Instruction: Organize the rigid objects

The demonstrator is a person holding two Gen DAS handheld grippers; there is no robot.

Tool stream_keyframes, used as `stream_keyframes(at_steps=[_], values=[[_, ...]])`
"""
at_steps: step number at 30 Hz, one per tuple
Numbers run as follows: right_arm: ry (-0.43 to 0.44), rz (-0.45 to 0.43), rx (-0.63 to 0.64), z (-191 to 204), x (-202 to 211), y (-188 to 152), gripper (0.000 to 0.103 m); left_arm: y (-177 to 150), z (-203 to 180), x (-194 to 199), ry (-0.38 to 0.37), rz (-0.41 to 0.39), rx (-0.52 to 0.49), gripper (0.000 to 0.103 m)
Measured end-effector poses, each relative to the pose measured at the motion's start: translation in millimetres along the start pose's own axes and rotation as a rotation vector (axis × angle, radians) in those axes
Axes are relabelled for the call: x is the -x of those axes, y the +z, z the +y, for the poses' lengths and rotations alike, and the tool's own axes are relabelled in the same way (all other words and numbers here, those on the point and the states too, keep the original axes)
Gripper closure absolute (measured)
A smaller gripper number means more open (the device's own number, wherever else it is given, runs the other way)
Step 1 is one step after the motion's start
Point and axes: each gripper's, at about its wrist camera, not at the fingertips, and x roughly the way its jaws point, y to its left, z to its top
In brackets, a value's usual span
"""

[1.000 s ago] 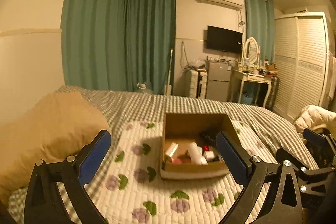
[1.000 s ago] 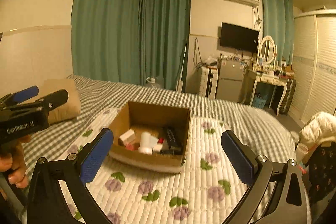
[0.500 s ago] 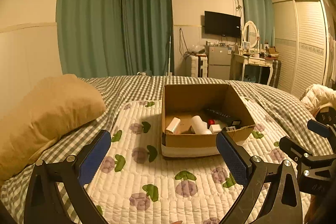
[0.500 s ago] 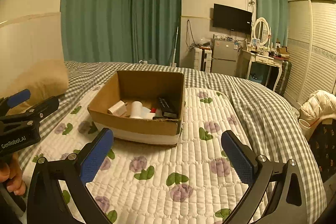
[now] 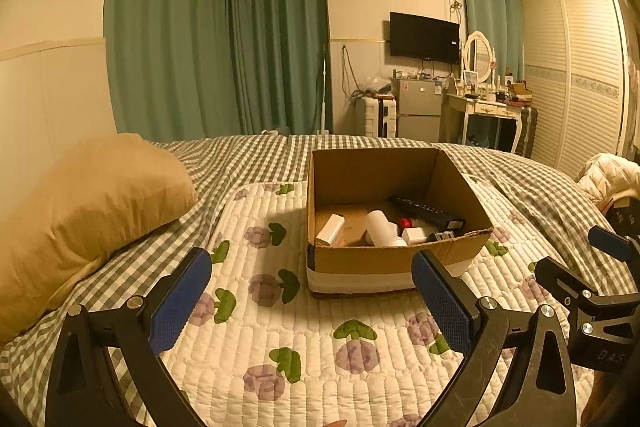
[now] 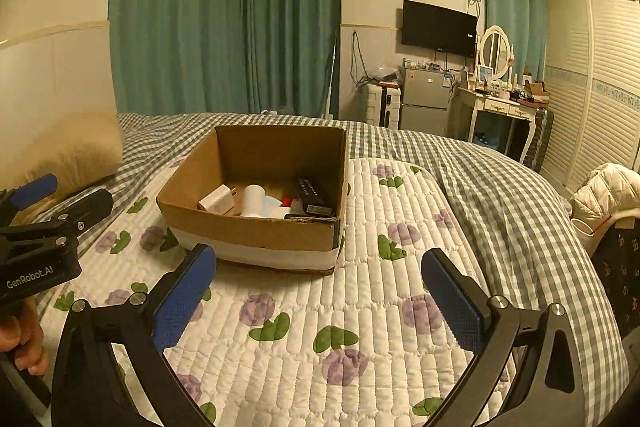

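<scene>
An open cardboard box (image 5: 384, 261) (image 6: 256, 231) sits on the quilted floral mat on the bed. Inside lie a white charger block (image 5: 330, 230) (image 6: 216, 199), a white bottle (image 5: 380, 227) (image 6: 253, 200), a black remote (image 5: 426, 210) (image 6: 313, 195), a small red item (image 5: 405, 223) and other small white pieces. My left gripper (image 5: 312, 301) is open and empty, just short of the box's near wall. My right gripper (image 6: 318, 297) is open and empty over the mat, in front of the box's right corner.
A tan pillow (image 5: 88, 195) lies left of the mat. The floral mat (image 6: 360, 307) covers a checked bedspread (image 6: 500, 195). A white jacket (image 6: 604, 191) hangs at the right. Curtains, fridge, TV and dressing table stand far behind.
Both grippers have dropped lower and moved closer to the box, which now looks bigger and nearer. Both stay open and empty.
</scene>
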Motion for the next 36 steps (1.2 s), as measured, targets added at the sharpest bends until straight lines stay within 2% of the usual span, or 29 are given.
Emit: stream_keyframes(at_steps=[36], values=[[-0.004, 0.013, -0.008, -0.1, -1.0, -2.0, 0.000, 4.9, 5.2, 1.5, -0.009, -0.002, 0.005, 0.001]])
